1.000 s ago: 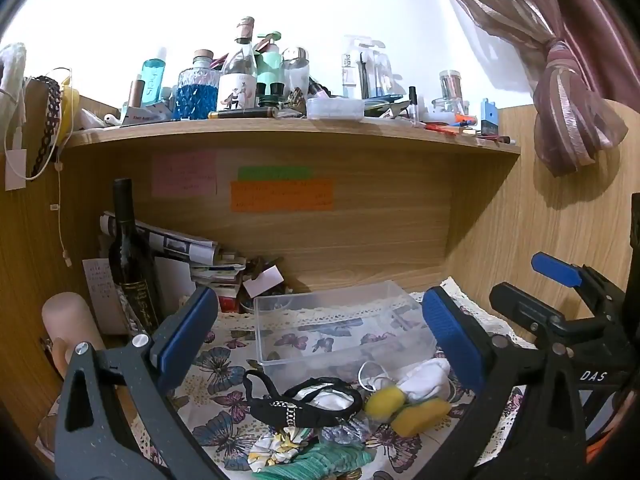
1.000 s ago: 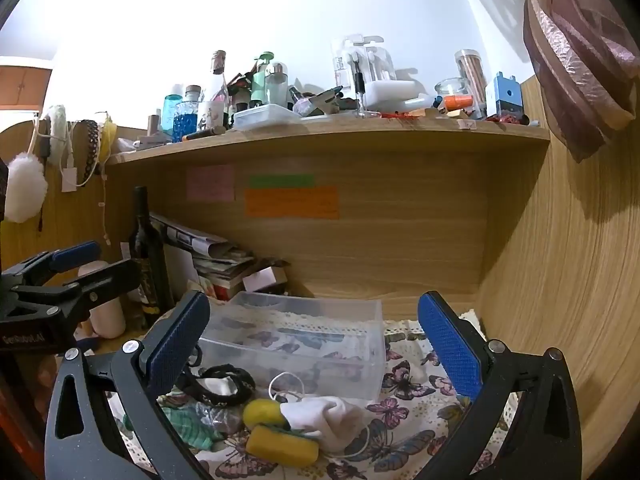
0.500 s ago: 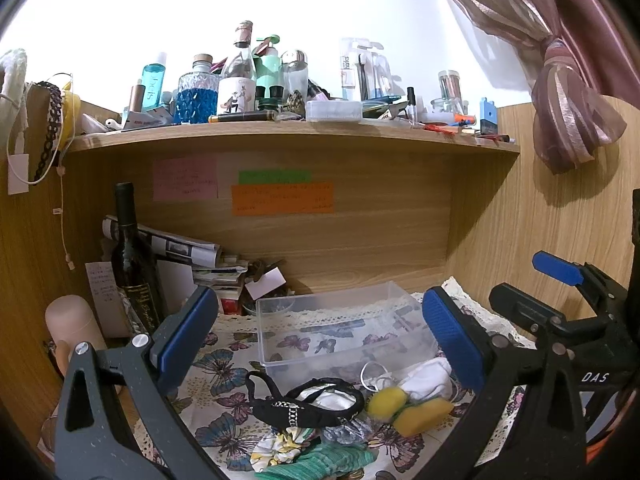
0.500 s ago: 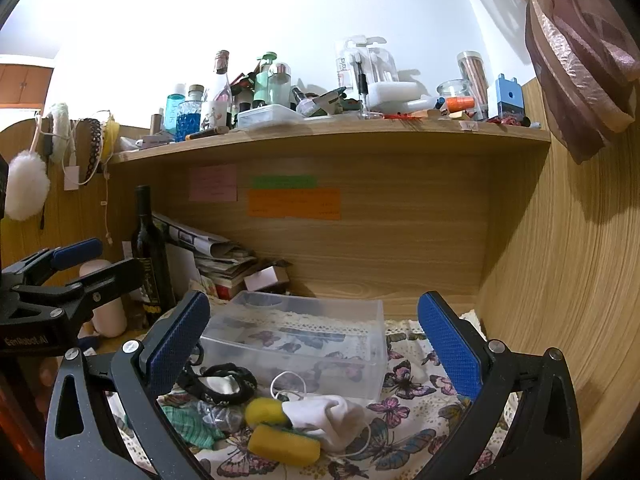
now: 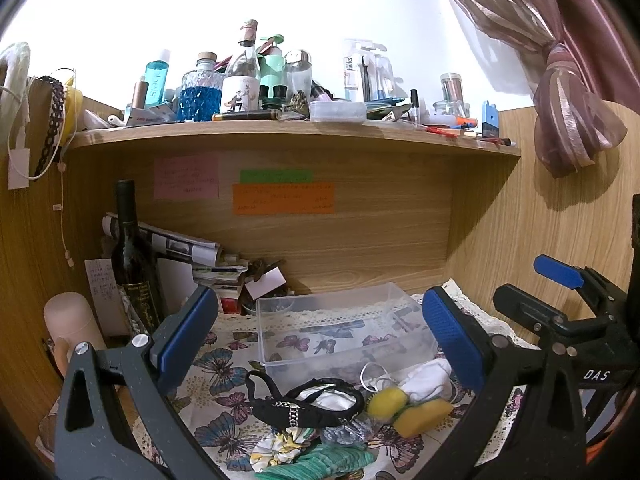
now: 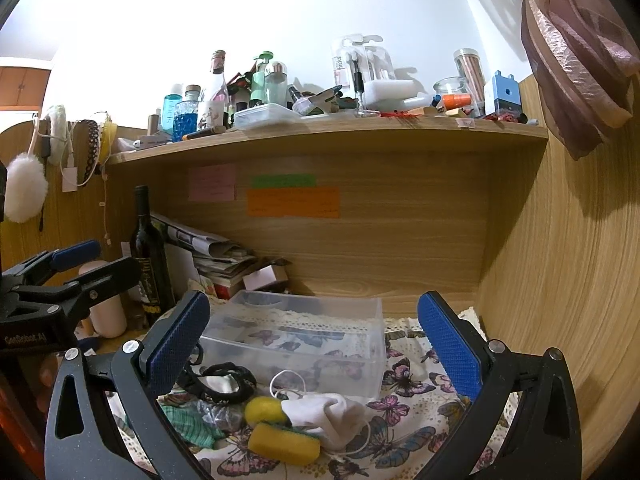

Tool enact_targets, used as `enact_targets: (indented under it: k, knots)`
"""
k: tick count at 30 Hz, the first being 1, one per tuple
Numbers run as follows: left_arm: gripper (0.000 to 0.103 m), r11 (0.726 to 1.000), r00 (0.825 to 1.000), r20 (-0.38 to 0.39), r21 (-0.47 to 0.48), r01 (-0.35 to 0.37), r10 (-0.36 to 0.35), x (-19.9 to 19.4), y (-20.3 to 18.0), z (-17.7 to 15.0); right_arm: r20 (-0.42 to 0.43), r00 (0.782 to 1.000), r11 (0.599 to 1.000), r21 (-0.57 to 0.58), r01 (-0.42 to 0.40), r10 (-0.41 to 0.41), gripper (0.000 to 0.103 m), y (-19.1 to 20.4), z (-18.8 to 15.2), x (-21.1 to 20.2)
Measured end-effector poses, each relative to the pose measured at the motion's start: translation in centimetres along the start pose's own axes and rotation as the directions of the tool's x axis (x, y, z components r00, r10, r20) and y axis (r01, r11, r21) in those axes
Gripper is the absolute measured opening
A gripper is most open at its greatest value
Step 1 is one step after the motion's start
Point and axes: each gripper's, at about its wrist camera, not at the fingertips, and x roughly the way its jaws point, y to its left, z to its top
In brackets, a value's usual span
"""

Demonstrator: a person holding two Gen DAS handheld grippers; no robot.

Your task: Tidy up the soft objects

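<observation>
Sponges first, from the left wrist: yellow sponge (image 5: 422, 411) lies low and right of the left gripper (image 5: 318, 338), whose jaws gape empty. Clear plastic bin (image 5: 280, 312) behind looks empty.

Right wrist now: right gripper (image 6: 314, 346) spread wide, sponge (image 6: 284, 442) crosswise just below, white cloth (image 6: 328, 412) touching it; this arm looks nearer.

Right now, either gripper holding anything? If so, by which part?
Nothing is held. The left gripper and the right gripper are both wide open above the soft pile, with the yellow sponge and white cloth lying untouched on the tablecloth.
</observation>
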Motion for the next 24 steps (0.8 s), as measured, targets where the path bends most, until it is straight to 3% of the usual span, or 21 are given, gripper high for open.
enact_targets:
  k: [24]
  knots:
    - [0.103, 1.0, 1.0, 0.003, 0.001, -0.003, 0.003, -0.04, 0.05, -0.23, 0.001, 1.0, 1.0, -0.006, 0.0, 0.0, 0.103, 0.29, 0.17, 0.1]
